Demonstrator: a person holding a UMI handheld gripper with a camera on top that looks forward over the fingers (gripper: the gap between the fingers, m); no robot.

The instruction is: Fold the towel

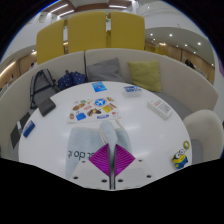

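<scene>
A pale grey-white towel (108, 130) rises from between my fingers and drapes just ahead of them over the white round table (150, 135). My gripper (111, 157) is low over the table's near part. Its magenta pads (100, 158) are pressed together on the towel's near edge. The part of the towel between the pads is hidden.
Colourful stickers (92, 113) lie on the table beyond the towel, with a small box (160, 106) to the right and a yellow cartoon sticker (181, 156) near the right edge. A black bag (42, 92) sits at the left. A grey sofa with a yellow cushion (145, 73) and yellow chairs (85, 32) stand behind.
</scene>
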